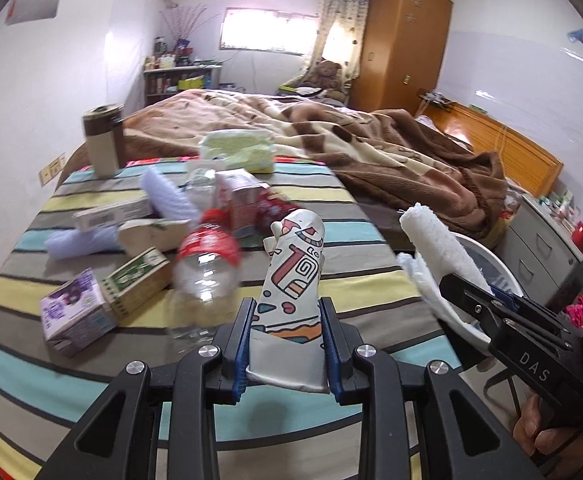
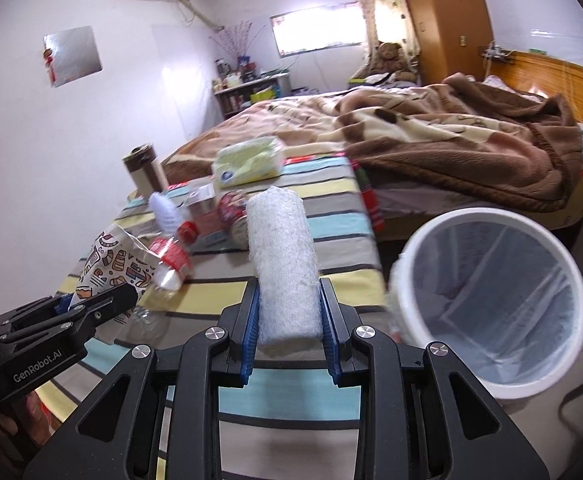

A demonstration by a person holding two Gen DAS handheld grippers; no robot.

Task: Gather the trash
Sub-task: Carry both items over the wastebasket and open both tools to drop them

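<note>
**K:** Brown blanket (image 1: pixel 391 148) is lying rumpled on the bed (image 1: pixel 503 140) at the back. Striped cloth is covering the bench (image 1: pixel 331 196) in front of it.

**M:** Bin?

**K:** White bin (image 2: pixel 491 300) with a clear liner is sitting off the bench's right edge, mouth tilted toward the right camera.

**M:** Trash?

**K:** Clear bottle with red label (image 1: pixel 205 264) is lying mid-bench, cartons (image 1: pixel 103 304) just left of it. Tissue pack (image 2: pixel 249 162) and tall cup (image 1: pixel 103 140) are standing at the far end.

**M:** Jaws?

**K:** Left gripper (image 1: pixel 287 344) is holding a patterned wrapper (image 1: pixel 291 276), jaws closed onto its lower end, wrapper sticking up above the bench. Right gripper (image 2: pixel 289 328) is clamping a white fibrous roll (image 2: pixel 283 264), jaws pressed on both sides, roll just left of the bin.
</note>
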